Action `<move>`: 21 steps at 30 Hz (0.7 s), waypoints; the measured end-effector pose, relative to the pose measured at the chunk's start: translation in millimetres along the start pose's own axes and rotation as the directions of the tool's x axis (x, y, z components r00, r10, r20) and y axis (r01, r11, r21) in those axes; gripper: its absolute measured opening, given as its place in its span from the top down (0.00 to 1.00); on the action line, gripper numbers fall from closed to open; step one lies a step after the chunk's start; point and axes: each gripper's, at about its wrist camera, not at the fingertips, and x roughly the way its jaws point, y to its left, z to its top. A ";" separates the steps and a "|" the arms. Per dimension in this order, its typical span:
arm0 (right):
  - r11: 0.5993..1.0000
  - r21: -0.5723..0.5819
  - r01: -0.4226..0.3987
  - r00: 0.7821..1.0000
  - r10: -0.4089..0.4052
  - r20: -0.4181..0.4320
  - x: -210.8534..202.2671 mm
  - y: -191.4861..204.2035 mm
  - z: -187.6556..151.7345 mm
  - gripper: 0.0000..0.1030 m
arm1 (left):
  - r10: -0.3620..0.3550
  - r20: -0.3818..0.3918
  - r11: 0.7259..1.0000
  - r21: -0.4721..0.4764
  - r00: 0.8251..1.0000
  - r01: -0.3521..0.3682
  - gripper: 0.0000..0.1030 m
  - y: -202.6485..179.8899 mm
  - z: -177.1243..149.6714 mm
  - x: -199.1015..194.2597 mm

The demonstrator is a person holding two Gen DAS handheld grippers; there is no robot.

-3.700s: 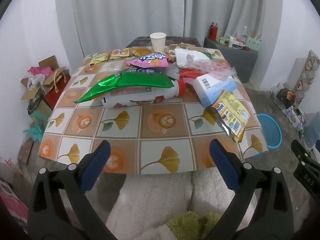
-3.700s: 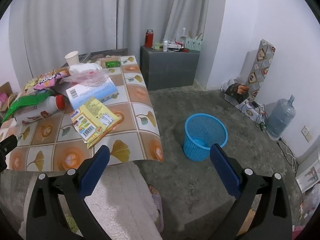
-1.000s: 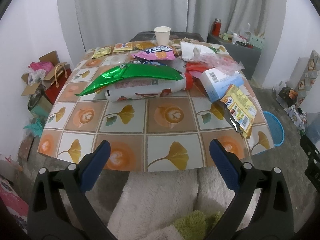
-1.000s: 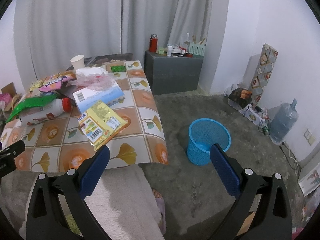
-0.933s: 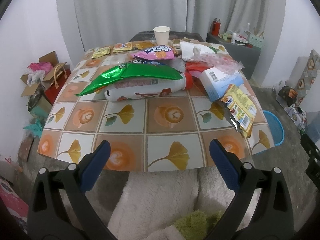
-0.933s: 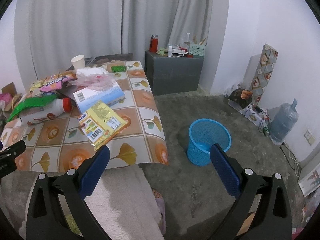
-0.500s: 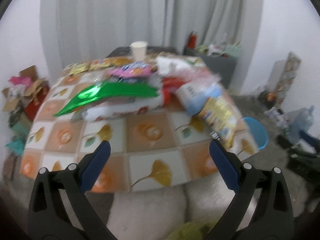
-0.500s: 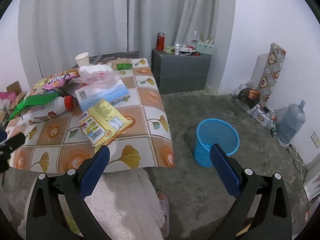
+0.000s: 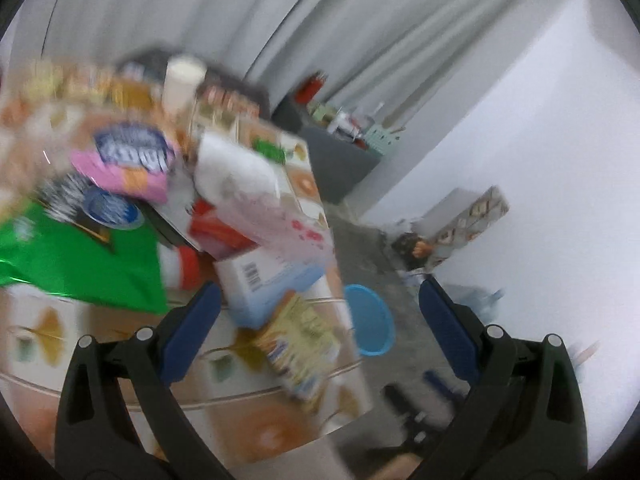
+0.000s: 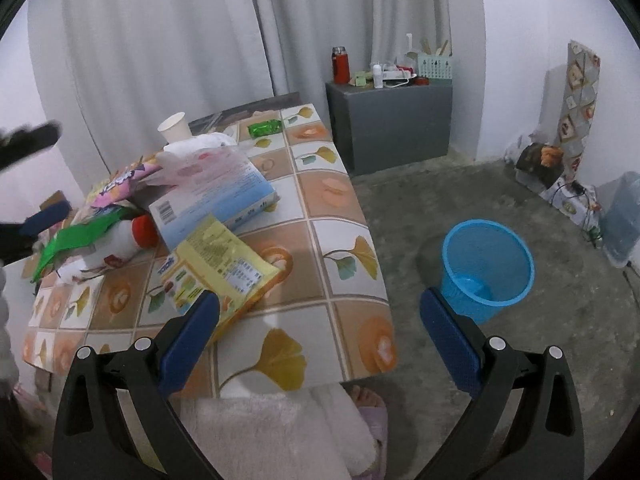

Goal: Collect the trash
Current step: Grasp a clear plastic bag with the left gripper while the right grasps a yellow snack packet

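Right gripper [image 10: 319,322] has closed in, yellow wrapper [image 10: 218,270] just beyond its spread jaws.

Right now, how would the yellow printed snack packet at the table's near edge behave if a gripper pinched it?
The yellow printed snack packet looks like thin film lying flat, so probably light and floppy, sagging when lifted. One end rests on the pale blue box, so pulling may nudge that box.

wrappers [image 10: 224,268] on table [image 10: 320,344], basket [image 10: 486,270] right

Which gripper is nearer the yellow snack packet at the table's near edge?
Right. The right gripper has one fingertip just over the yellow snack packet, jaws open. The left gripper is also open, over the table's left side, farther off.
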 end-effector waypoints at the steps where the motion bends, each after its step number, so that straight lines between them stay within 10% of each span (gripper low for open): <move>1: 1.000 -0.002 -0.005 1.000 0.005 0.000 2.4 -0.4 0.1 0.05 | 0.000 -0.020 0.999 -0.041 1.000 -0.001 0.08 5.2 5.3 8.8; 12: 0.983 -0.158 -0.096 0.992 0.107 0.062 10.5 16.3 1.2 0.05 | 0.124 -0.111 0.939 -0.307 0.986 -0.153 0.22 41.8 37.1 82.5; 21: 0.833 -0.444 -0.331 0.938 0.340 -0.063 45.9 60.7 20.7 0.05 | 0.143 -0.119 0.920 -0.350 0.983 -0.176 0.49 54.7 38.9 99.4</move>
